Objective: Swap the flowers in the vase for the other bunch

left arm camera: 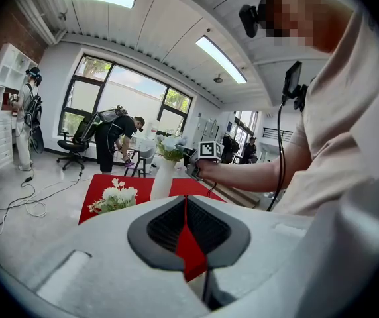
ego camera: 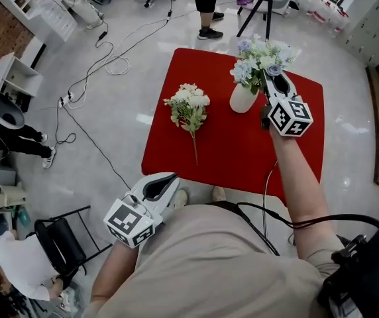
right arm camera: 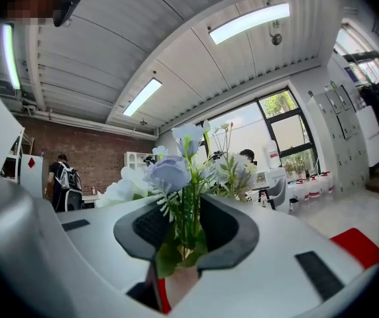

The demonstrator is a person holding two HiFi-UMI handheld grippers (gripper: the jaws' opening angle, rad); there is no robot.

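Pads of the right gripper sit slightly apart either side of the blue bunch, at its stems, loosened rather than pinching, I'd say, since those stems already stand in the vase. Over on the red table the white bunch lies flat, well clear. Back off the near edge, the left gripper waits with jaws pressed together, empty, out of the way.

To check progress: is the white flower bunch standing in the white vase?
No, the white flower bunch lies on the red table, apart from the white vase.
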